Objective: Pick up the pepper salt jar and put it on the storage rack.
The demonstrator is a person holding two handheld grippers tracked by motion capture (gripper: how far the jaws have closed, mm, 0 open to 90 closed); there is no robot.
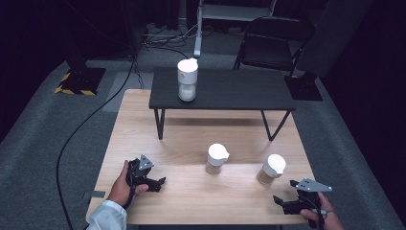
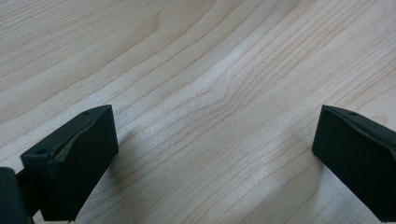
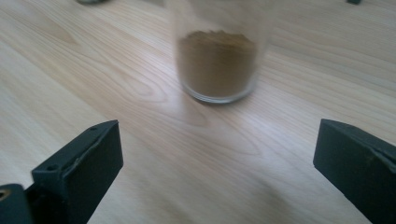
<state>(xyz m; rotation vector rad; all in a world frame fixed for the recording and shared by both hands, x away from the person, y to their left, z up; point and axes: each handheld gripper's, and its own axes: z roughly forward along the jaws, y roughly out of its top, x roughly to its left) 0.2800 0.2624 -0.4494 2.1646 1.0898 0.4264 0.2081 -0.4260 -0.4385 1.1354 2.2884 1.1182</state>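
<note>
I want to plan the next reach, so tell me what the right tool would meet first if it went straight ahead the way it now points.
The right tool, jaws wide open, points at the glass jar of brown powder standing on the wooden table. It would probably meet that jar first; bare wood lies between them, though the gap's depth is hard to judge.

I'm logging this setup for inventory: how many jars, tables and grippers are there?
Jars with white lids: 3
Tables: 2, wooden table and black raised table
Grippers: 2, left gripper and right gripper
Total: 7
</note>
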